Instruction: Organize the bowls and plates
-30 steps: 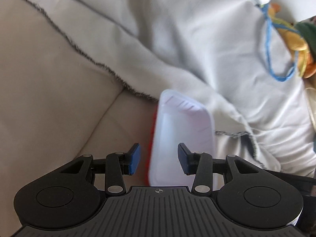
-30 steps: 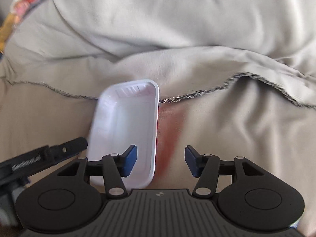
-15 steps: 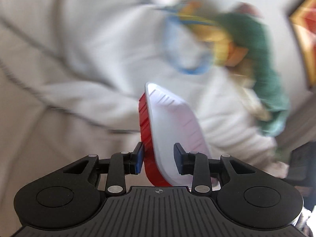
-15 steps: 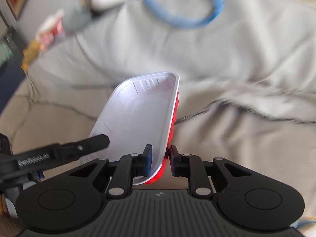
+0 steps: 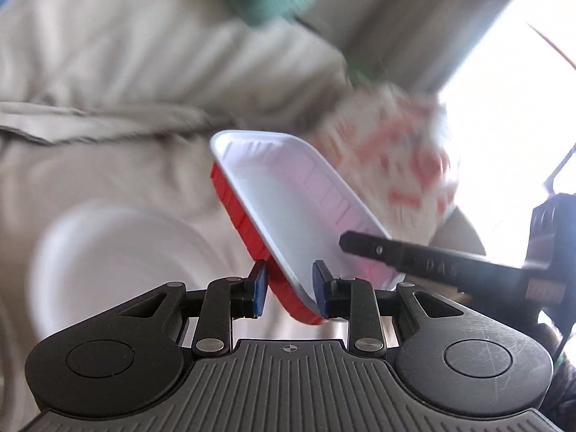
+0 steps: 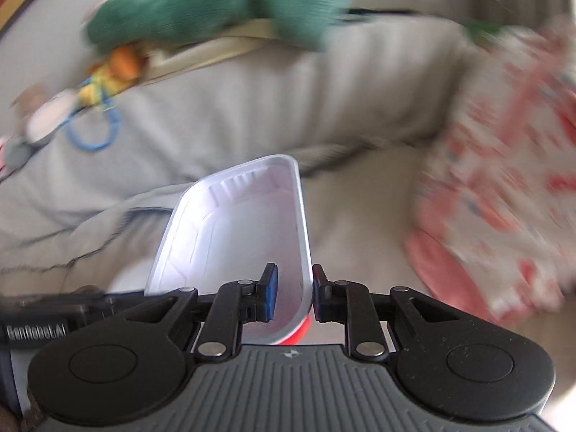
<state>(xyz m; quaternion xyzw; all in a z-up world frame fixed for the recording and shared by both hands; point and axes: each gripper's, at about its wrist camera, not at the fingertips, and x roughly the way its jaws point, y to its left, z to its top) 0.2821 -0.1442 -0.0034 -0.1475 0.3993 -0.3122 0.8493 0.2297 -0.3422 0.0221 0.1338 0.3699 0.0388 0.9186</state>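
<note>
The rectangular tray, white inside and red outside (image 5: 298, 212), is held off the beige fabric-covered sofa (image 5: 108, 72) by both tools at once. The left gripper (image 5: 289, 293) has its blue-padded jaws clamped on one long rim of the tray, near a corner; the tray tilts so that its white cavity faces right in the left wrist view. The right gripper (image 6: 291, 293) has its jaws clamped on the opposite long rim, with the left pad inside the cavity and the right pad against the red outer wall (only a sliver of red shows here). A round white plate (image 5: 118, 262) lies on the sofa below and left of the tray, blurred. A red-and-white patterned cushion (image 6: 504, 187) sits to the right. A green knitted cloth (image 6: 223, 7) lies along the sofa back.
</note>
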